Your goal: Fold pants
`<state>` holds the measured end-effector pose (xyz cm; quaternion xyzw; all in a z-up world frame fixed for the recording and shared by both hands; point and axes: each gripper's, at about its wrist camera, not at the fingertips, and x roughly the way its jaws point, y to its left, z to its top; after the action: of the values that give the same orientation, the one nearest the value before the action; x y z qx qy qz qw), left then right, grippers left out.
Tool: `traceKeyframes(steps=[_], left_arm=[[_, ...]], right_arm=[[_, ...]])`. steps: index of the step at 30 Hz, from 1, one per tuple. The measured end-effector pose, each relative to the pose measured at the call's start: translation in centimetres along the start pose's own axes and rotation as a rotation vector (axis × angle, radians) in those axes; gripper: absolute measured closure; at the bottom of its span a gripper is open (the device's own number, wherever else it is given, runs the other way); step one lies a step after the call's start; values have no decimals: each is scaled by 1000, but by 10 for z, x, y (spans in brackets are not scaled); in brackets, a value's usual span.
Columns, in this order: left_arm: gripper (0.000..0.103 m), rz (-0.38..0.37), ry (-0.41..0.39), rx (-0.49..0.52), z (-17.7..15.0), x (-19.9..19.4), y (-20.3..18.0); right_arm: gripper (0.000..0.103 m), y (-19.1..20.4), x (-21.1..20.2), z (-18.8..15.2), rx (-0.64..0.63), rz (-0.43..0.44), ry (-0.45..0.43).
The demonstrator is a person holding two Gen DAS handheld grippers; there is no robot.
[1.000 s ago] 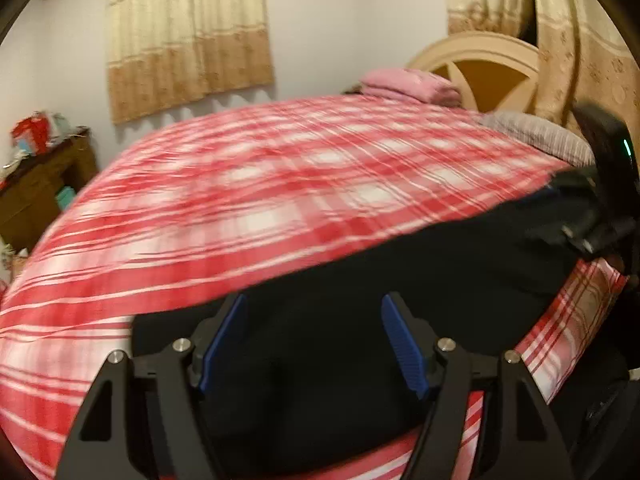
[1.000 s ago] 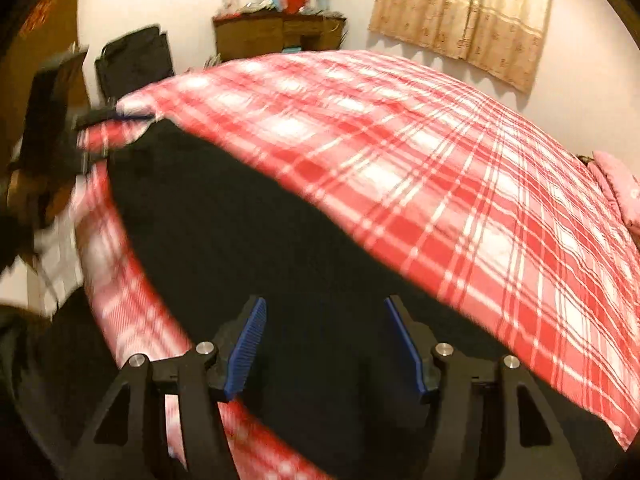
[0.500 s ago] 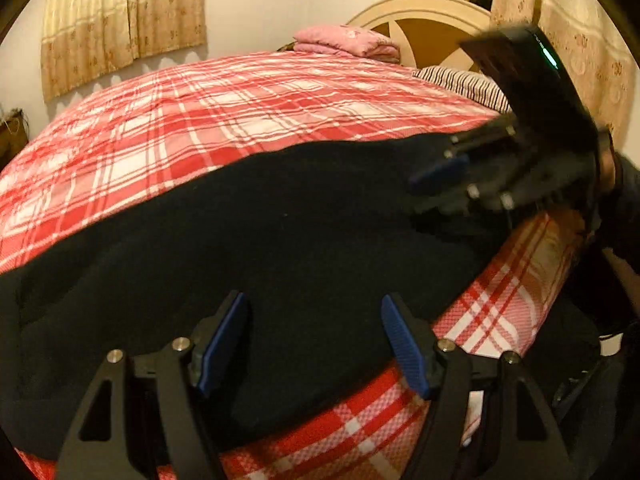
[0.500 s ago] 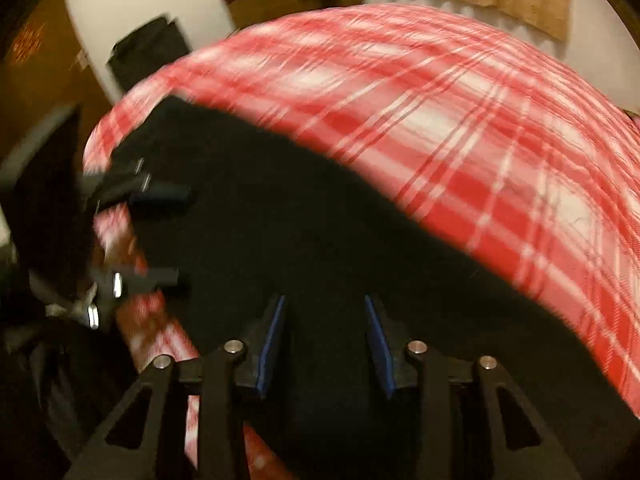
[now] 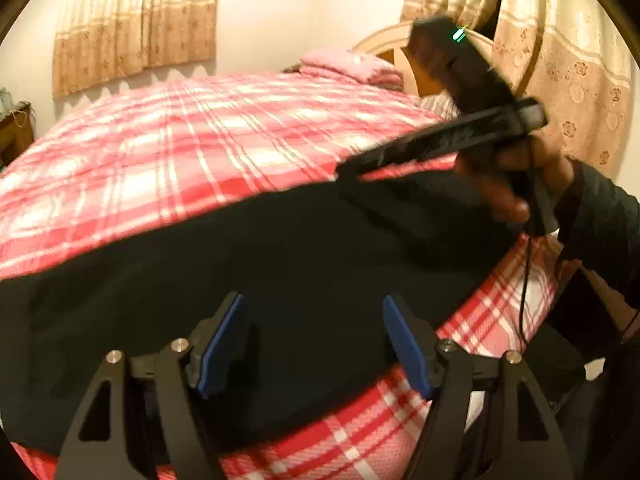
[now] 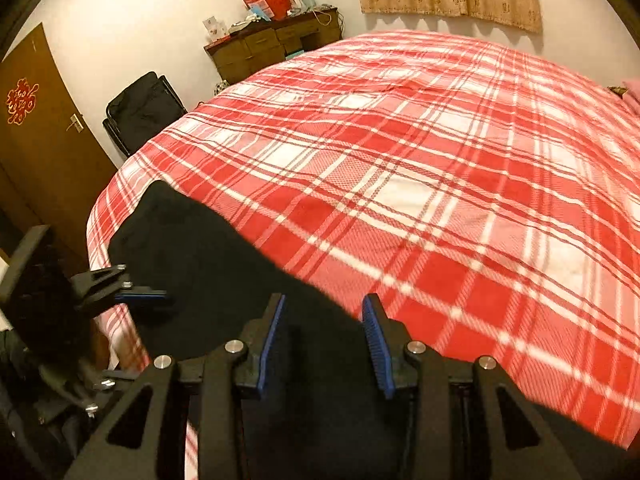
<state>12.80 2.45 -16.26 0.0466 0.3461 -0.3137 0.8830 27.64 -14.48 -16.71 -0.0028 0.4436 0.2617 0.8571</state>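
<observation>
Black pants [image 5: 248,264] lie flat along the near edge of a bed with a red and white plaid cover [image 5: 192,152]; they also show in the right wrist view [image 6: 208,256]. My left gripper [image 5: 316,340] is open, just above the pants near the bed edge, holding nothing. My right gripper [image 6: 324,336] is open over the pants' other end, its jaws partly closed in with nothing between them. The right gripper shows in the left wrist view [image 5: 460,136], blurred, above the pants. The left gripper shows in the right wrist view [image 6: 140,296] at the left.
Pink folded bedding [image 5: 352,68] and a rounded headboard [image 5: 384,40] are at the bed's head. A wooden desk [image 6: 276,44] with clutter, a black chair [image 6: 144,112] and a brown door [image 6: 36,136] stand beyond the foot. Curtains [image 5: 136,24] hang on the wall.
The right gripper narrowed its jaws, then lifted up and tilted away from the pants. The left gripper swung right toward the bed's head and stayed open over the pants.
</observation>
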Motion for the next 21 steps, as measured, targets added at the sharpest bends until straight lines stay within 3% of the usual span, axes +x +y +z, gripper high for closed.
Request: traceKeyframes(steps=[5,12,15,21], left_arm=[[29,49,51,-11,0,17,6],[25,80,61,32,-11,24,0],[25,87,60,39,-12,24,-1],[25,101,54,52,-14,24,-3]], right_arm=[[68,11,22,-2,-39,100,107],[69,39,10,-29,-142,146,146],[69,45,7,-37,-157,154,140],[69,60,-11,-42,-210,91,54]])
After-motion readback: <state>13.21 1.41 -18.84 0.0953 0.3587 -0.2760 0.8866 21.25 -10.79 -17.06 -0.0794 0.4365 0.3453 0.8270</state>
